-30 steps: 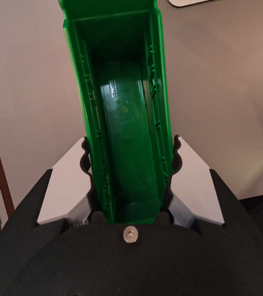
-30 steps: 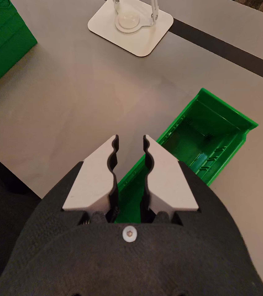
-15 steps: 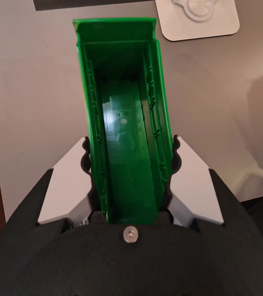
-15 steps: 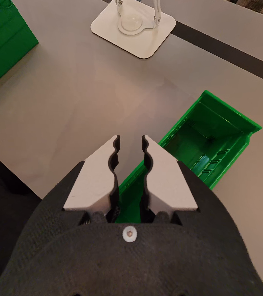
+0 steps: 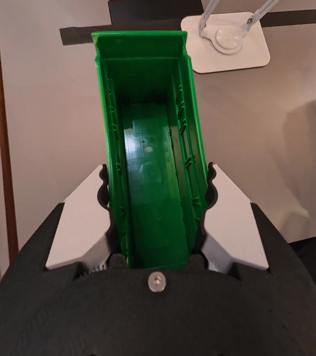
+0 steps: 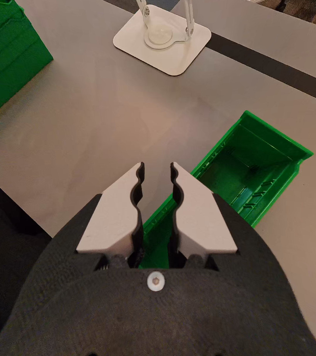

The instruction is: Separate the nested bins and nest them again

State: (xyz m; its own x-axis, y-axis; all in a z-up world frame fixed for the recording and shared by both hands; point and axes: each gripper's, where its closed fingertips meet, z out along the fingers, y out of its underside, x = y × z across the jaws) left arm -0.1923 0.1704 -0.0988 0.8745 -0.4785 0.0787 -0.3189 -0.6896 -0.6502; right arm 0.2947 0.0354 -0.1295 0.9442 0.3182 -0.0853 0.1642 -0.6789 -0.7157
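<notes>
Left wrist view: the left claw (image 5: 156, 194) is spread wide and clamped across the outer side walls of a green bin (image 5: 149, 163), which runs up the centre of the frame with its open top facing the camera. The bin looks lifted off the grey worktop (image 5: 47, 107). A white lamp base (image 5: 228, 44) sits at upper right.

Right wrist view: the right claw (image 6: 157, 185) is narrow, its jaws set a little apart and holding nothing. A second green bin (image 6: 249, 177) lies on the worktop (image 6: 95, 119) at centre right, its near end passing under the claw. Another green bin shape (image 6: 9, 57) fills the upper left corner; I cannot tell whether it is the carried one.

Risk, as I judge it: the left grip bears only on smooth, tapering walls near one end, so the bin could droop or slip. A skewed entry could jam the ribs when nesting, and the loose bin could slide away.
</notes>
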